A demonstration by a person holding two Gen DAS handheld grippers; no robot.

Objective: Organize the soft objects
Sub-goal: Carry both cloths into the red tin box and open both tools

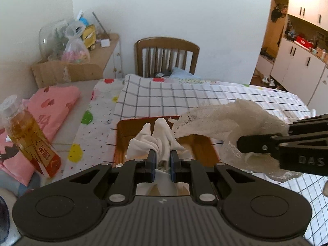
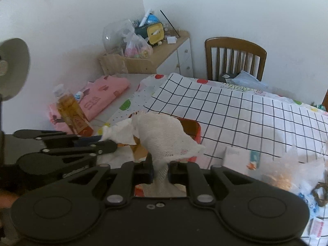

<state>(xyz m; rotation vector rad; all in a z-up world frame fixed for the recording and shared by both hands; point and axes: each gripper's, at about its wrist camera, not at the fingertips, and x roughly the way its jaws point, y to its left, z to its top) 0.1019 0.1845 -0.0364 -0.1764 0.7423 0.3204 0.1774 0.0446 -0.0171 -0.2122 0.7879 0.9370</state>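
Note:
My left gripper [image 1: 162, 155] is shut on a white cloth [image 1: 157, 139] and holds it over a brown tray with a red rim [image 1: 131, 131]. My right gripper [image 2: 161, 164] is shut on a cream mesh cloth [image 2: 164, 139]. In the left wrist view the right gripper [image 1: 252, 149] comes in from the right with the mesh cloth [image 1: 221, 121] hanging over the tray's right side. In the right wrist view the left gripper [image 2: 102, 140] lies at left with the white cloth [image 2: 121, 133] at its tips, beside the tray [image 2: 194, 131].
A checked cloth [image 1: 205, 100] and a dotted cloth [image 1: 98, 110] cover the table. A bottle of amber liquid [image 1: 30, 137] and folded pink fabric [image 1: 53, 104] lie at left. A wooden chair [image 1: 166, 55] stands behind. Packets and a plastic bag [image 2: 287, 174] lie at right.

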